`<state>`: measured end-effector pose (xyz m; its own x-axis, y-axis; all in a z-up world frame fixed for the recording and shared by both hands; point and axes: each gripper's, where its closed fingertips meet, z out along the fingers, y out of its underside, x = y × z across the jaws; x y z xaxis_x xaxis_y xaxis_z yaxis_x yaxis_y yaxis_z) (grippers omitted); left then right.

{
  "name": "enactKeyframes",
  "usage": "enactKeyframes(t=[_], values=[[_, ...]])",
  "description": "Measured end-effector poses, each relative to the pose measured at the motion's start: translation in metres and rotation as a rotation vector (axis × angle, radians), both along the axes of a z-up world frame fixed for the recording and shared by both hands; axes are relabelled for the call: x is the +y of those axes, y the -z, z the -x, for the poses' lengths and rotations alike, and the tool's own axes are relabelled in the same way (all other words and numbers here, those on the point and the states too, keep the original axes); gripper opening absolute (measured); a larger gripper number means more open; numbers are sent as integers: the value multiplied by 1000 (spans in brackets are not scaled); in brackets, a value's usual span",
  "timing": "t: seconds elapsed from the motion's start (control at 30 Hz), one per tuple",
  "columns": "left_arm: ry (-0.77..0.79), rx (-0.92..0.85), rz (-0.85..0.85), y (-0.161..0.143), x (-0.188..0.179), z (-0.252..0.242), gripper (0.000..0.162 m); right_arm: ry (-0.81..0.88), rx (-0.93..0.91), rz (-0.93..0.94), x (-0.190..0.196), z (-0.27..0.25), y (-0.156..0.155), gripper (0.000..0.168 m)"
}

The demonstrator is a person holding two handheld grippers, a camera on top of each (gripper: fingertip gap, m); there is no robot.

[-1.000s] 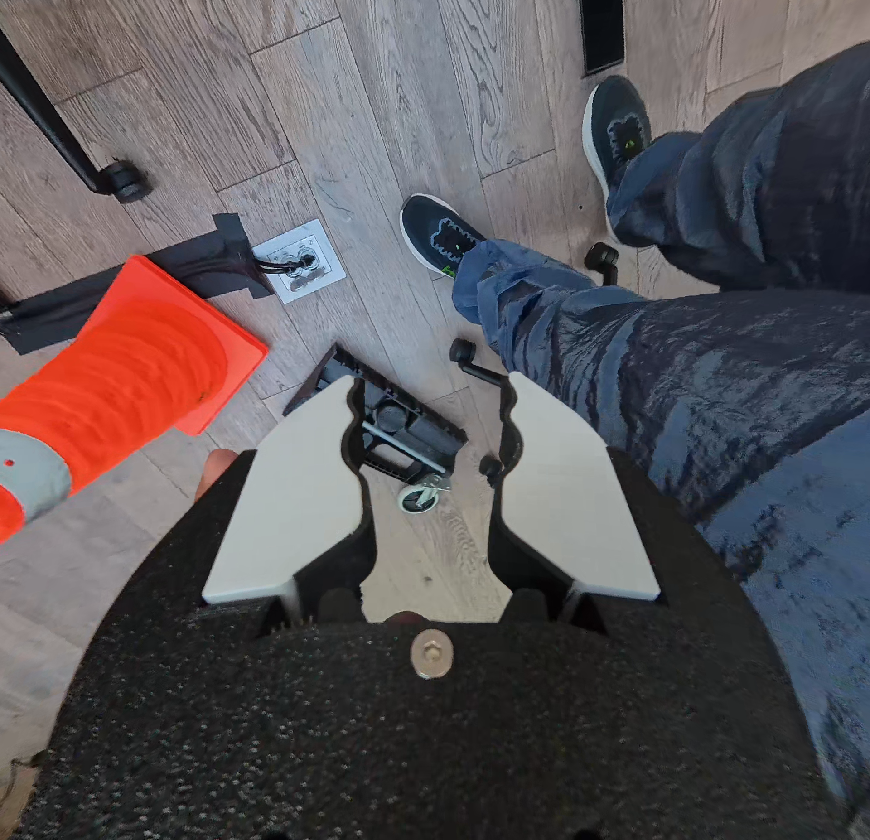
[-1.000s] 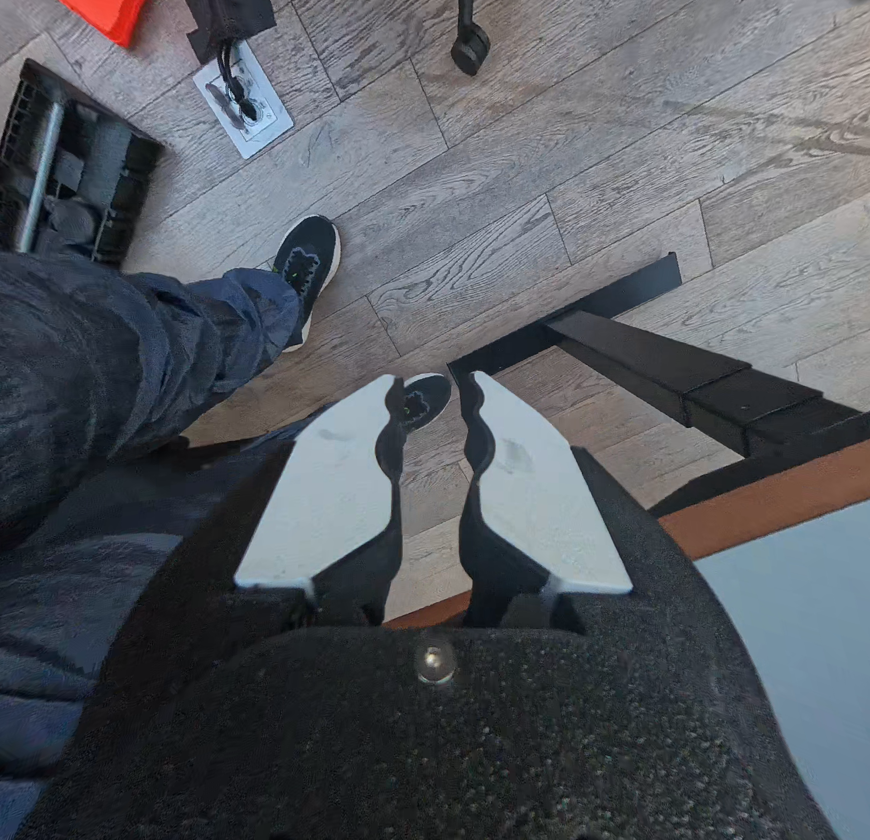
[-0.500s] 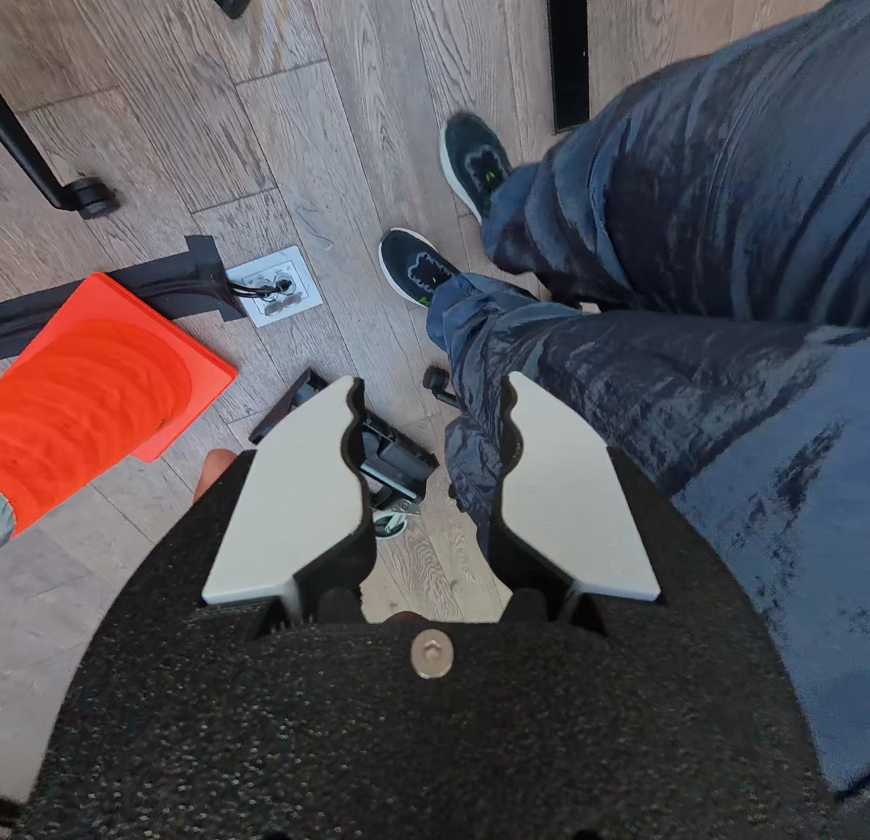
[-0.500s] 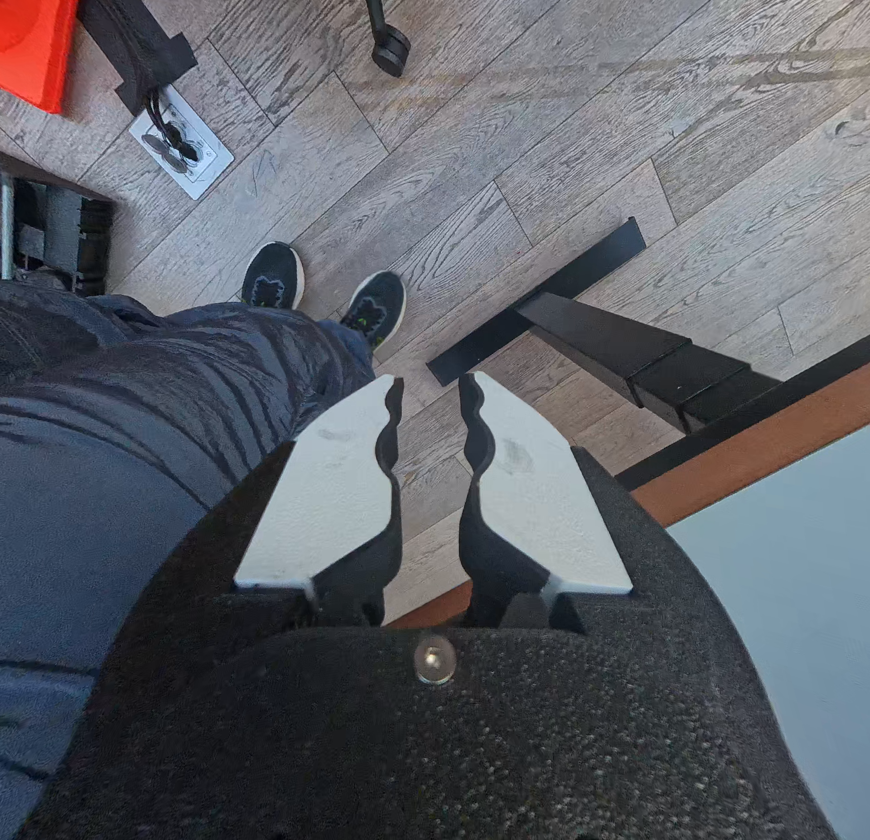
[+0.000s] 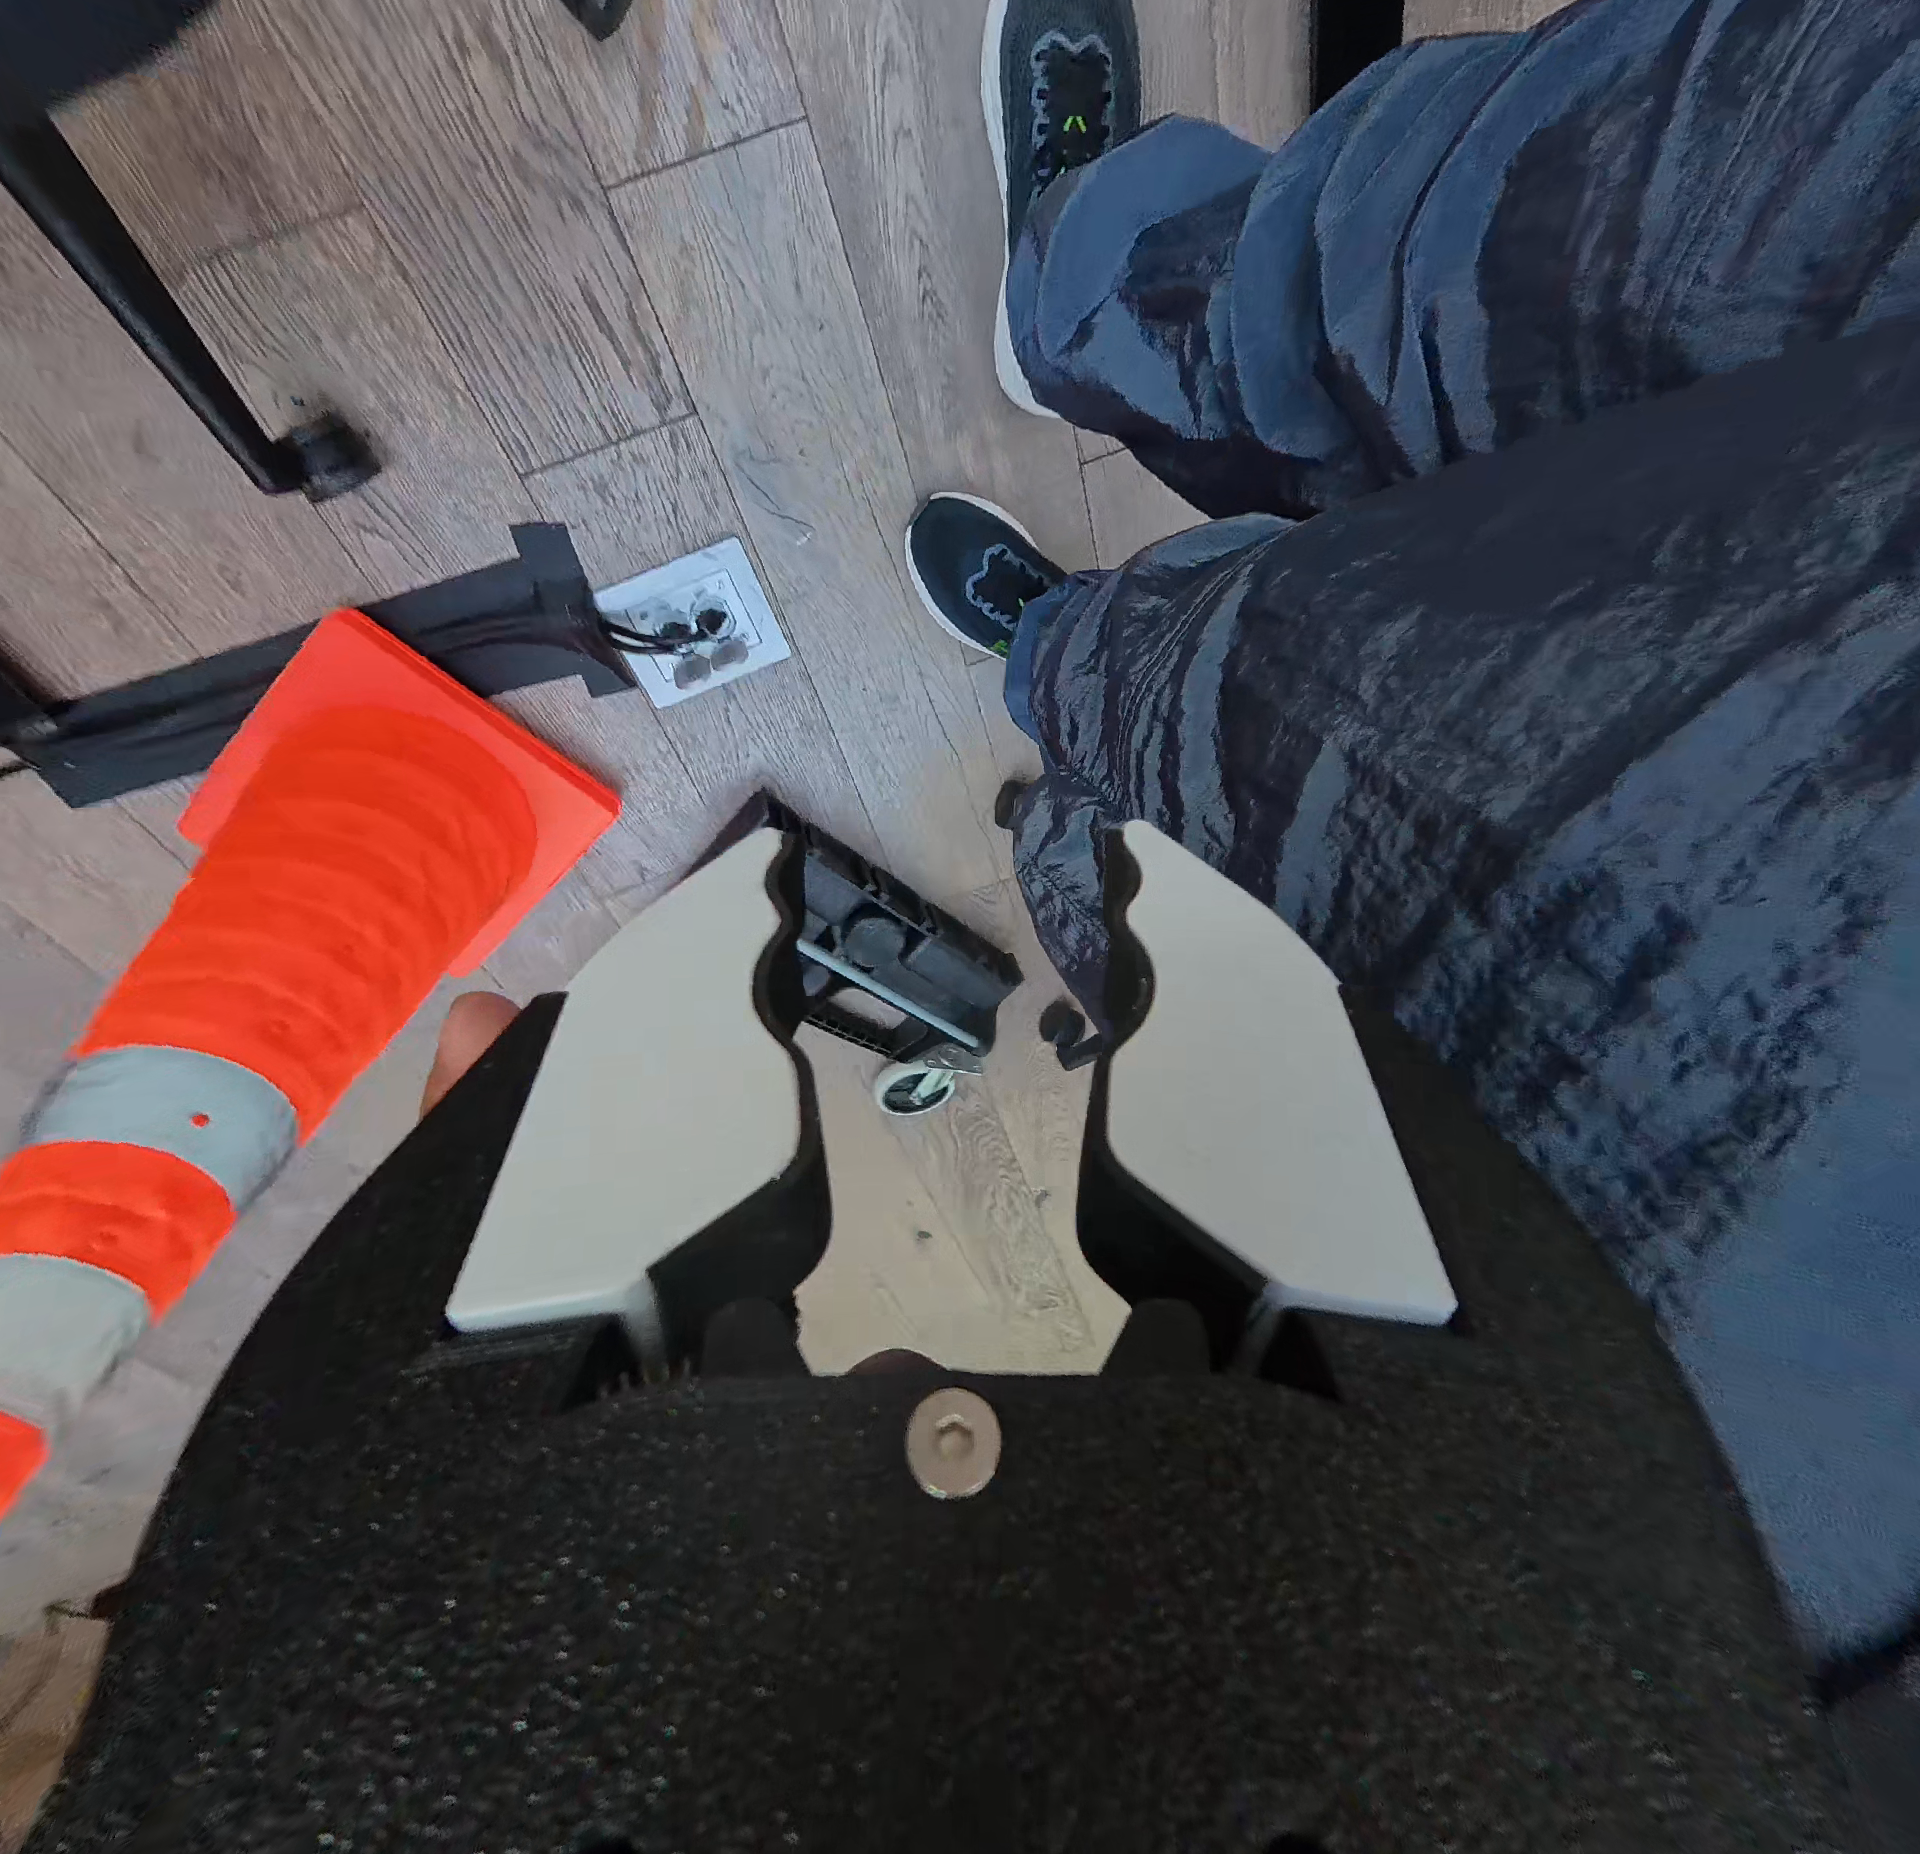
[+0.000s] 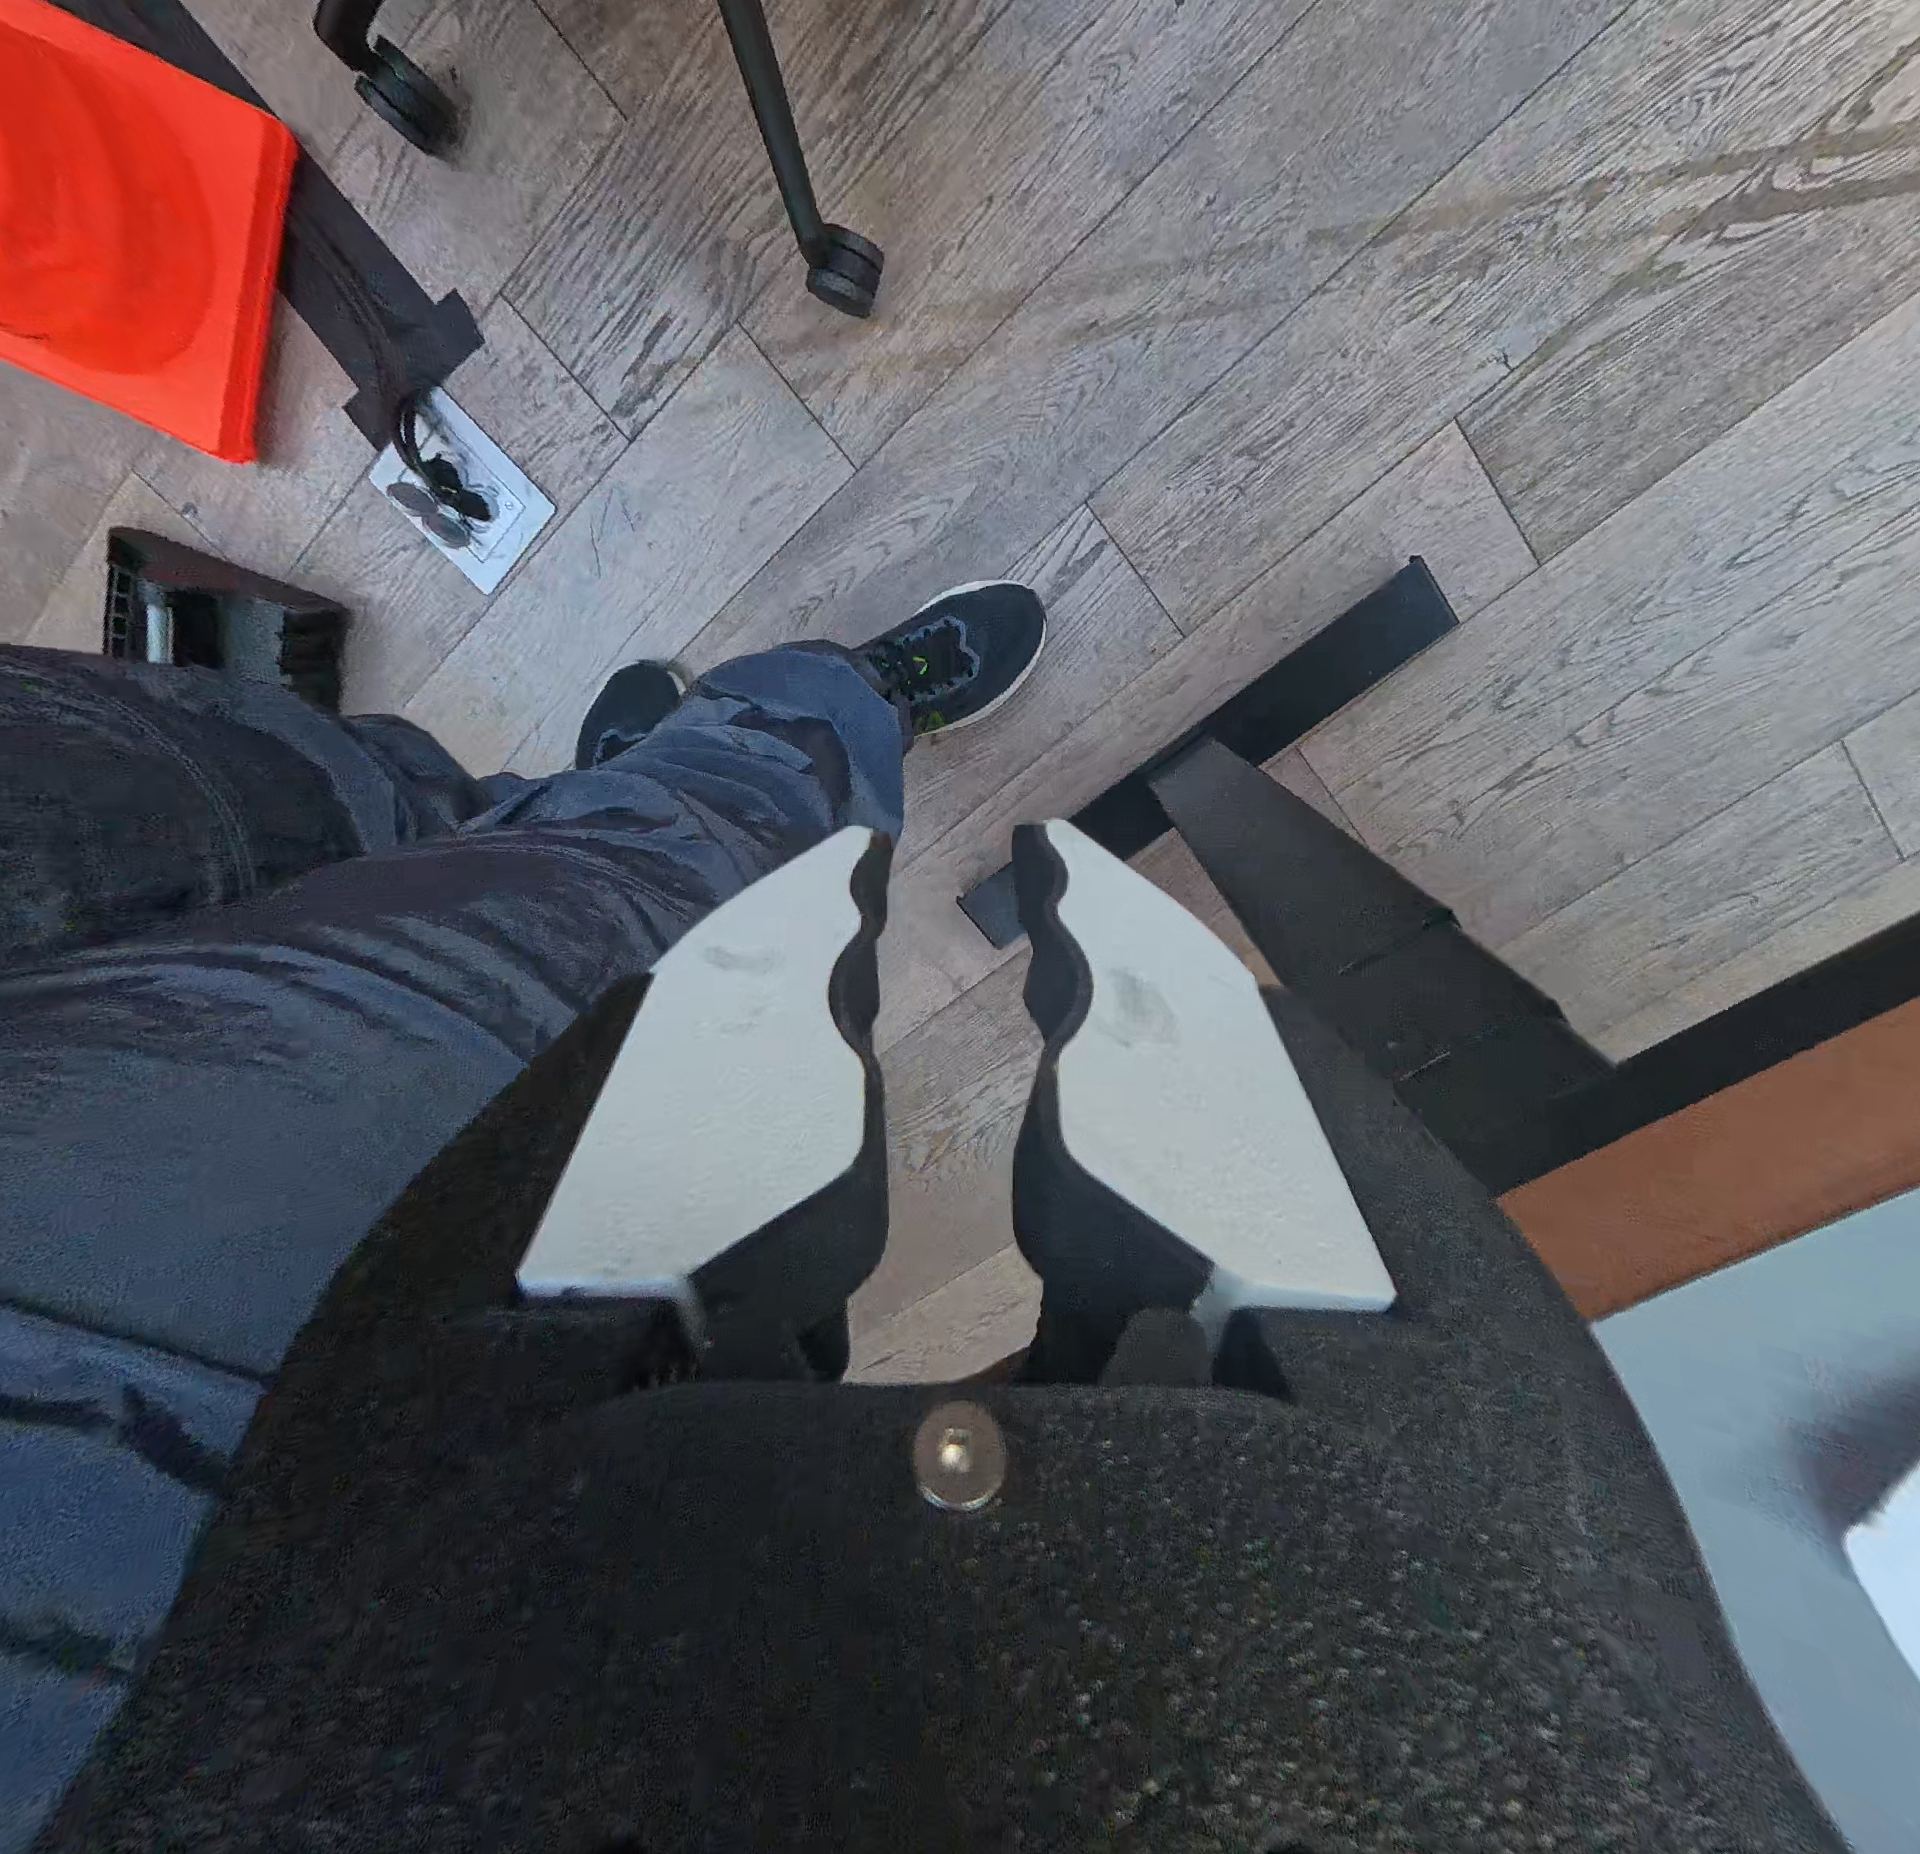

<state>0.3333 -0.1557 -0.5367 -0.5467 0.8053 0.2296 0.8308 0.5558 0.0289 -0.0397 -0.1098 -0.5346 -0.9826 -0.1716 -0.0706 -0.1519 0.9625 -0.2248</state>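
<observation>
We hold both grippers pointed down at a wood-plank floor (image 5: 727, 277), nothing gripped in either. The left gripper (image 5: 948, 848) has its fingers spread wide apart over a black wheeled frame (image 5: 894, 957) lying on the floor, an orange traffic cone (image 5: 312, 900) just to its left and a floor socket plate (image 5: 694, 622) farther off. The right gripper (image 6: 951, 848) has its fingers parted by a narrower gap, above bare floor between a trouser leg (image 6: 582, 869) and the black foot of a worktop (image 6: 1299, 682).

We judge tripping the main risk: our black shoes (image 5: 982, 573) stand near the frame, the cone and the taped cable cover (image 5: 312, 661). A swing to the right could knock the right gripper against the worktop leg.

We can read no writing or brand; the shoes show only small green marks.
</observation>
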Motion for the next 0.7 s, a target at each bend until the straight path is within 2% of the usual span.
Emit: enactKeyframes(t=[0.1,0.23,0.37,0.5,0.7], values=[[145,4,47,-11,-40,54,55,-9,-30,23,-20,19,1,24],[217,75,99,-25,-92,145,56,-27,-28,58,-36,46,-2,24],[329,137,128,-39,-119,224,55,22,2,120,-35,78,-18,23],[535,122,131,-33,-129,268,55,128,-3,172,-15,105,-31,23],[779,78,103,-21,-136,304,54,359,1,224,43,123,-48,22]])
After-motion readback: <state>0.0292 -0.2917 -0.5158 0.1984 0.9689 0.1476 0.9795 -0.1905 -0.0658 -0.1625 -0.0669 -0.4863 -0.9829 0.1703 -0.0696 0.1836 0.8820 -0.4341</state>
